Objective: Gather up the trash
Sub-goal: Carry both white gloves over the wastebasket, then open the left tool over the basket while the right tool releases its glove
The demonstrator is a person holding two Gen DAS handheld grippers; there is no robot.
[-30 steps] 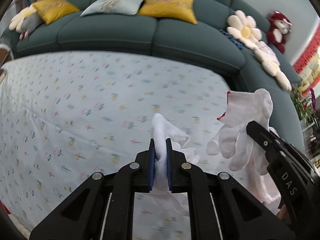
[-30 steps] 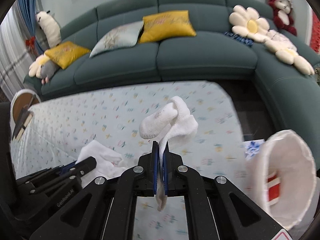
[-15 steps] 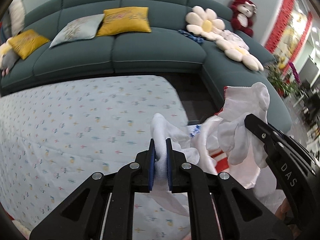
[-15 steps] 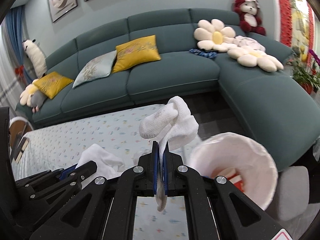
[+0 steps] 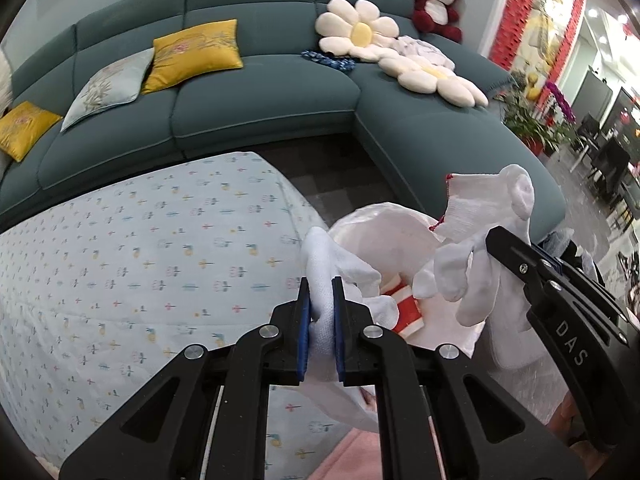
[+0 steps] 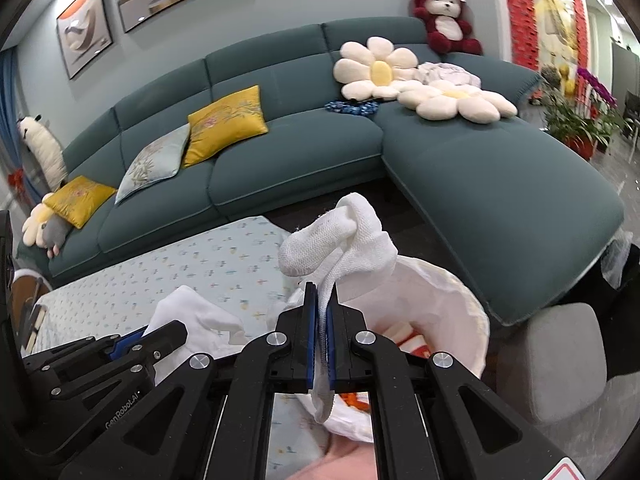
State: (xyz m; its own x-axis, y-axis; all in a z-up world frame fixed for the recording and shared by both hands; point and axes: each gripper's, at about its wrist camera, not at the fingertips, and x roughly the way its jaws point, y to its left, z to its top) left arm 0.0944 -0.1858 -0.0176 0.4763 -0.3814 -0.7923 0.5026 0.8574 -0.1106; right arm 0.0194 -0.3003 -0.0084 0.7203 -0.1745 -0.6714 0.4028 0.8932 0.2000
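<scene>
My left gripper (image 5: 320, 286) is shut on a white cloth glove (image 5: 324, 264), which bunches up above the blue pads. It hangs at the near left rim of a white bag-lined bin (image 5: 384, 228) that has a red-and-white item (image 5: 402, 304) inside. My right gripper (image 6: 323, 300) is shut on a second white knit glove (image 6: 344, 236), held over the bin (image 6: 460, 312). In the left wrist view the right gripper (image 5: 500, 240) enters from the right with its glove (image 5: 484, 216) over the bin's mouth. The left gripper (image 6: 172, 330) shows at the lower left of the right wrist view.
The table with the floral cloth (image 5: 140, 260) lies to the left of the bin. A teal corner sofa (image 6: 300, 152) with yellow cushions (image 6: 226, 120) and flower cushions (image 6: 376, 68) runs behind. A grey stool (image 6: 560, 356) stands right of the bin. Dark floor (image 5: 340, 176) lies between table and sofa.
Both grippers, still holding their gloves, swung right from above the table to the white bin, which now sits just beneath them. The view rolled and the sofa corner came into sight.
</scene>
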